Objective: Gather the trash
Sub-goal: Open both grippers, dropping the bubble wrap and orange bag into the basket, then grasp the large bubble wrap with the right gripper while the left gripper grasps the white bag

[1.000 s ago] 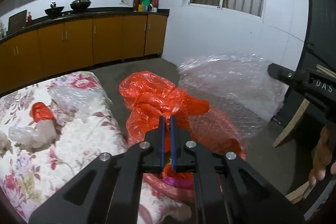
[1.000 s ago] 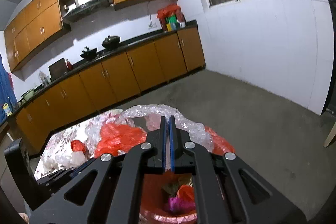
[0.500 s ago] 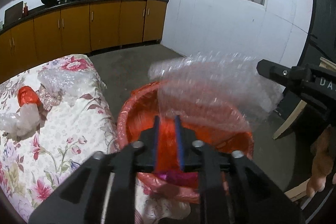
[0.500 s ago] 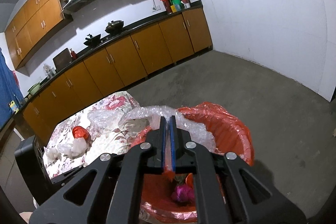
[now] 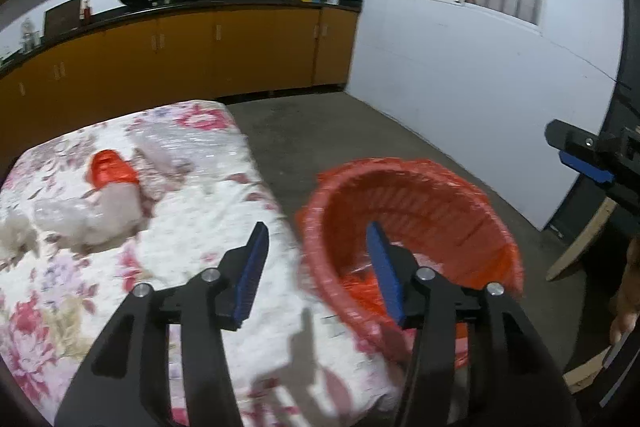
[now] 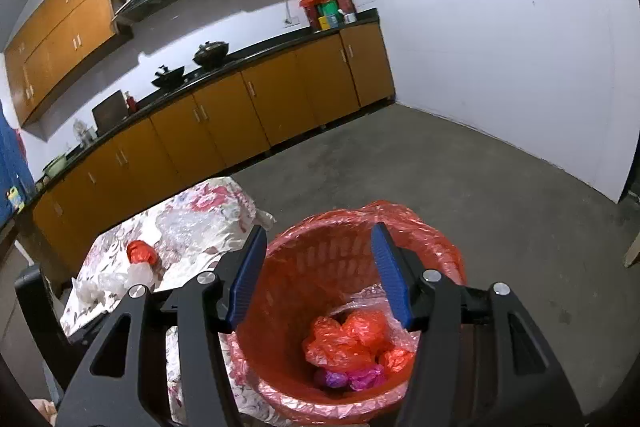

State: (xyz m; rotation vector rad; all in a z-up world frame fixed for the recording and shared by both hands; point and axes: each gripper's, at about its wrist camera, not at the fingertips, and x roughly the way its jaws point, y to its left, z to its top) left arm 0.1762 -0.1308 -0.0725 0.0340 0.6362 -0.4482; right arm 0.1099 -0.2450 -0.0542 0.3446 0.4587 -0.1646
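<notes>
With red and clear wrappings already in the lined bin [image 6: 352, 311], left gripper [image 5: 316, 267] and right gripper [image 6: 320, 271] just opening, empty; red bag [image 5: 110, 169] and clear plastic [image 5: 88, 219] left on floral table [image 5: 200, 251].

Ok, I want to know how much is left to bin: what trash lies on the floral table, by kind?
Red plastic bag: 1
Bubble wrap: 1
Clear crumpled plastic: 2, it seems
Total: 4
</notes>
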